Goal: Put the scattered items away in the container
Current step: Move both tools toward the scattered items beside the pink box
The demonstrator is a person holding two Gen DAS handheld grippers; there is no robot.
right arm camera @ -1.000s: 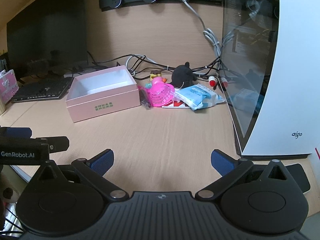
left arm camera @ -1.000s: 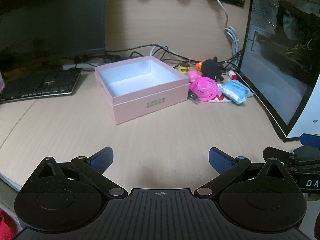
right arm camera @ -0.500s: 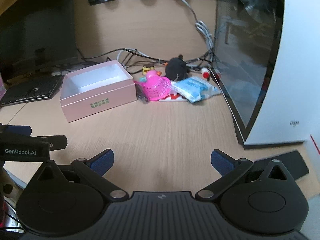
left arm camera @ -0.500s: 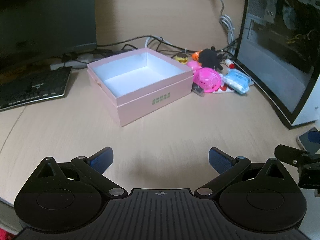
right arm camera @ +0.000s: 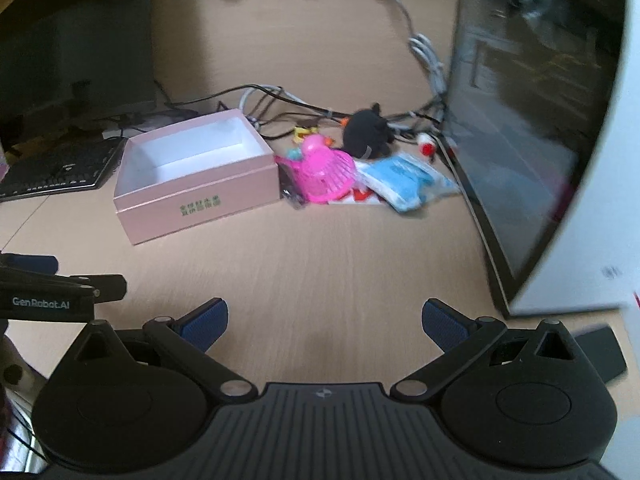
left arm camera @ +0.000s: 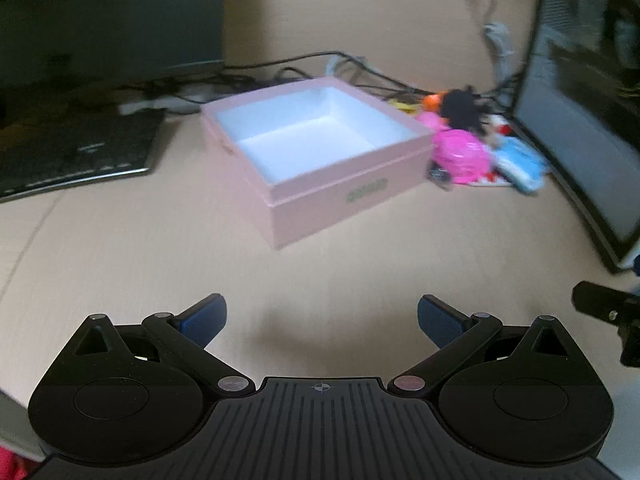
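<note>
An open pink box with a white empty inside stands on the wooden desk. To its right lies a pile: a pink round fan, a black plush toy, a blue-and-white packet, a small yellow item and a red-and-white tube. My left gripper is open and empty, in front of the box. My right gripper is open and empty, in front of the pile.
A black keyboard and a dark monitor are at the left. A computer case with a glass side stands at the right. Cables run behind the box. A dark flat object lies at the right front.
Both grippers have moved forward and tilted down toward the desk; the box and the pile look larger and nearer. Nothing was taken hold of.
</note>
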